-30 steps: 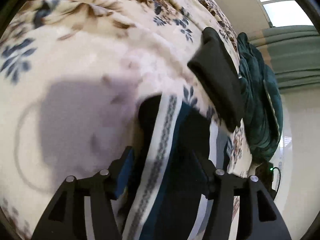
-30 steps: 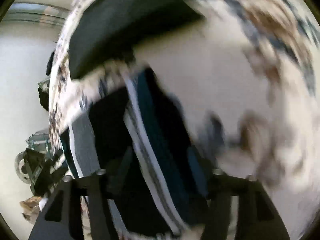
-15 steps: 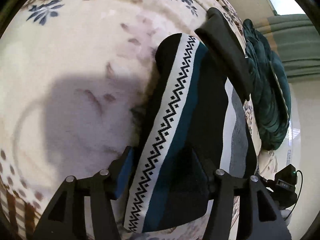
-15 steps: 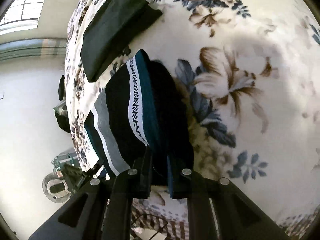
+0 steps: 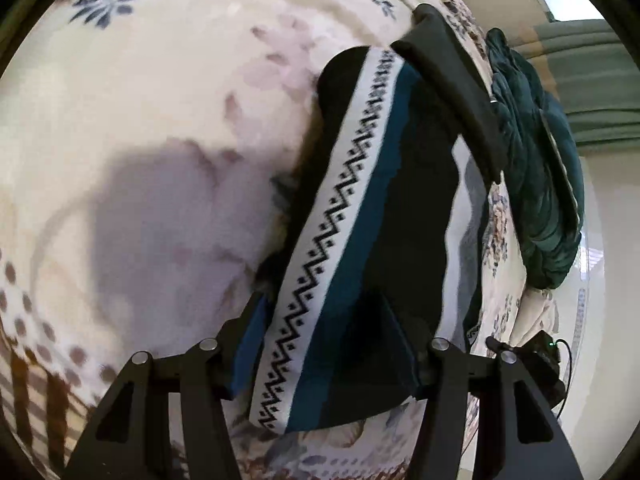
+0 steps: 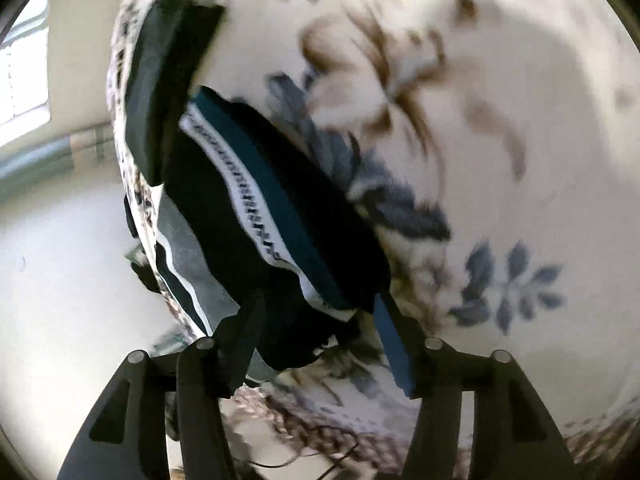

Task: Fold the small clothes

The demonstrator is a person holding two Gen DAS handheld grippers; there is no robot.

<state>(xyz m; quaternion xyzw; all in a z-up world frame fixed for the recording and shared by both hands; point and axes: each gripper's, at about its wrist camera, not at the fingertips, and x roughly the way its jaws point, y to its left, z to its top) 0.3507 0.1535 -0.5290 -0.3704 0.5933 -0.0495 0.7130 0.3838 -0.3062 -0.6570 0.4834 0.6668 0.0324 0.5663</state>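
A folded small garment [image 5: 360, 220], black with a white zigzag band, a teal stripe and grey at its far side, lies on the floral bedspread [image 5: 160, 100]. My left gripper [image 5: 328, 320] is open, its fingers straddling the garment's near end. In the right wrist view the same garment [image 6: 272, 208] lies between the fingers of my right gripper [image 6: 320, 320], which is open and holds nothing. A folded black garment [image 5: 452, 92] lies just beyond it, also in the right wrist view [image 6: 164, 80].
A dark green bundle of cloth [image 5: 536, 184] lies at the far edge of the bed. A small black device with a green light [image 5: 548, 356] sits off the bed's right edge. The bed edge is close on the right.
The right gripper was shut on the garment's edge half a second ago and has now opened and let it go. The garment was laid flat on the bed. The left gripper stayed open.
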